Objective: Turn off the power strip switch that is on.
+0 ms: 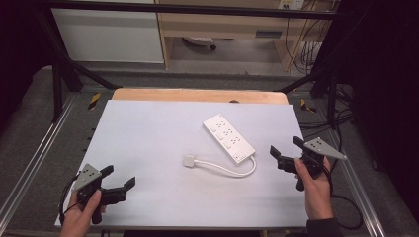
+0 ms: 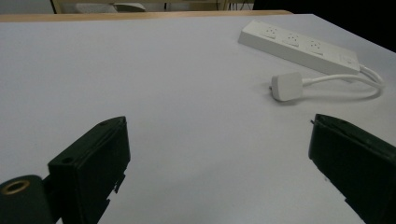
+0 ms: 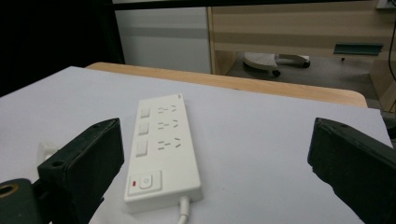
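White power strip (image 1: pixel 229 138) with plug (image 1: pixel 189 161), on surface (image 1: pixel 148 138).
Left gripper (image 1: pixel 118 177) at 7 o'clock, right gripper (image 1: pixel 286 146) at 4 o'clock; both fingers spread, empty.

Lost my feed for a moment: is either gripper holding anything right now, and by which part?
Nothing is held. The left gripper and right gripper both have their jaws wide apart with nothing between them. The power strip and its plug lie untouched on the table.
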The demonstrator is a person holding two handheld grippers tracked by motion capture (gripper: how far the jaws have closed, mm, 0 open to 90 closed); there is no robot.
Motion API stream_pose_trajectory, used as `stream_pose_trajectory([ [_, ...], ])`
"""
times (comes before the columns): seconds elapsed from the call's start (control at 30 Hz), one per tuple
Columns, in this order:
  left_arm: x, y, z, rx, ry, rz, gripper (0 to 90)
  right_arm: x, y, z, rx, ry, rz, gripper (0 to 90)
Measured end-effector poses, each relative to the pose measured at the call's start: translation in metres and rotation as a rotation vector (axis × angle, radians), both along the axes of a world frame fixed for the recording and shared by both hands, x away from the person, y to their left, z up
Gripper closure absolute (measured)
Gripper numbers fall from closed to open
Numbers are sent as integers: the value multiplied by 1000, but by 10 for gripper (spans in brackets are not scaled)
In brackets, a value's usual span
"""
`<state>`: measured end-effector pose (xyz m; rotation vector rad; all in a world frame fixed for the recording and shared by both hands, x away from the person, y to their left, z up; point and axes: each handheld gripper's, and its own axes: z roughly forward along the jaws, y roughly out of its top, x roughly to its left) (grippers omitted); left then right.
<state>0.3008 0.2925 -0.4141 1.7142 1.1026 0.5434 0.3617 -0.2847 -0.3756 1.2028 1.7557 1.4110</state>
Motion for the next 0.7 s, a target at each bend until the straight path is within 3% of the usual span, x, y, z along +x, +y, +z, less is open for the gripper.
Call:
stream_pose_trajectory([
  [0.37,0,0,0,-2,-1,-4,52,-5,1,-38,-53,56,-2,46],
  [0.57,0,-1,0,-1,-1,-6,52,0,9,-55,-95,140,26,44],
  [0.7,0,-1,0,2,2,-7,53,5,9,-65,-136,217,5,44],
])
